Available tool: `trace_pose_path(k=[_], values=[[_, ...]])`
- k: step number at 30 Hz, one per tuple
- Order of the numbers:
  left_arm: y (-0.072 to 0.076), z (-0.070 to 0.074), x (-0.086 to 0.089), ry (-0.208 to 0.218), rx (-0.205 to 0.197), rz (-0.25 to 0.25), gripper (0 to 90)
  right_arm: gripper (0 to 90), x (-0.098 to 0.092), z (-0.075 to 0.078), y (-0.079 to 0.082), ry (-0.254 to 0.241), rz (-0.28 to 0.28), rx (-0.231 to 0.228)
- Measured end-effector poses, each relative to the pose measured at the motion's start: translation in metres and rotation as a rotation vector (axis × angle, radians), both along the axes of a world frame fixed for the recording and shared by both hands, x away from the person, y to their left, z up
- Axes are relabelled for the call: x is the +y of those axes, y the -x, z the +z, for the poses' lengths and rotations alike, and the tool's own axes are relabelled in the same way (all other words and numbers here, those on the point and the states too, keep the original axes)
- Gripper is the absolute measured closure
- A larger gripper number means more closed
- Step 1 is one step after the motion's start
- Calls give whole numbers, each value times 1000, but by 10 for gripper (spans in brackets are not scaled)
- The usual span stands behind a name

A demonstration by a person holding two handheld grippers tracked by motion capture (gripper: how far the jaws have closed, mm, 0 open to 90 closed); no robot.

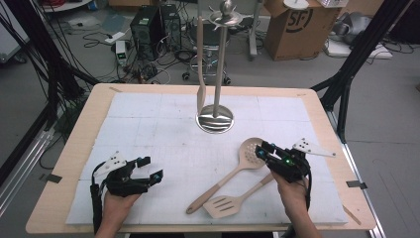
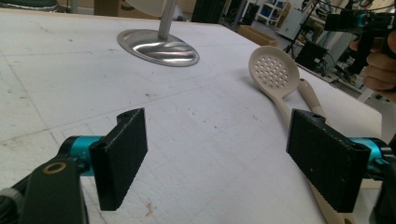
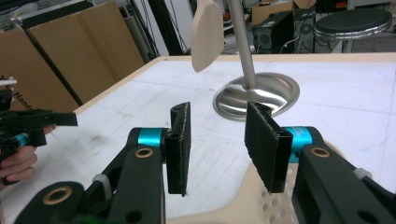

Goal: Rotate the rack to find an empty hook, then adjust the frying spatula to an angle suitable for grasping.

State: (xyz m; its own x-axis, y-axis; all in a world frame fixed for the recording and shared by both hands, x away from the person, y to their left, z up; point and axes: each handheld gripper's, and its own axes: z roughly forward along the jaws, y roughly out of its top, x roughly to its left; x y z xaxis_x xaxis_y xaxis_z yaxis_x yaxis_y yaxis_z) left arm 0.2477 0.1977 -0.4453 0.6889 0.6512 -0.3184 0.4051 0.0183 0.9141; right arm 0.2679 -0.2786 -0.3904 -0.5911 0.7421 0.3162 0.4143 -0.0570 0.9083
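Observation:
A beige skimmer spoon (image 1: 252,148) lies right of the table's middle, its handle running toward the near edge. Beside it lies a beige slotted spatula (image 1: 225,205). My right gripper (image 1: 264,150) hovers over the skimmer's right rim. Its jaws are open part way, with nothing between the pads (image 3: 180,149). Under them I see the skimmer's perforated head (image 3: 261,200). My left gripper (image 1: 151,167) rests at the near left, open wide and empty. Its pads (image 2: 121,158) face the skimmer (image 2: 274,72) across bare mat. A steel utensil stand (image 1: 215,121) carries one hanging beige spatula (image 1: 200,74).
A white mat (image 1: 148,129) covers the wooden table (image 1: 74,148). The stand's shiny base (image 3: 257,95) is just beyond my right gripper's jaws. Beyond the far edge, computer towers (image 1: 148,29), cables and a cardboard box (image 1: 297,27) sit on the floor.

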Motion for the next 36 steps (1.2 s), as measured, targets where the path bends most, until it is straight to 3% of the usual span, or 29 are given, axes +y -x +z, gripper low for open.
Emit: trace_pose_path(k=[7, 16, 23, 26, 34, 36], values=[[-1, 0, -2, -4, -1, -6, 211, 597, -1, -5, 8, -12, 2, 13], [0, 0, -2, -2, -2, -4, 210, 586, 6, -16, 16, 30, 50, 67], [0, 0, -2, -1, -1, -4, 210, 615, 23, -31, 25, 106, 108, 133], [1, 1, -2, 0, -3, -7, 210, 625, 31, -38, 26, 161, 128, 166], [1, 1, -1, 1, -1, -4, 211, 796, 59, -55, 28, 304, 234, 310], [2, 1, 1, -1, 0, 0, 211, 817, 64, -59, 30, 356, 253, 322]])
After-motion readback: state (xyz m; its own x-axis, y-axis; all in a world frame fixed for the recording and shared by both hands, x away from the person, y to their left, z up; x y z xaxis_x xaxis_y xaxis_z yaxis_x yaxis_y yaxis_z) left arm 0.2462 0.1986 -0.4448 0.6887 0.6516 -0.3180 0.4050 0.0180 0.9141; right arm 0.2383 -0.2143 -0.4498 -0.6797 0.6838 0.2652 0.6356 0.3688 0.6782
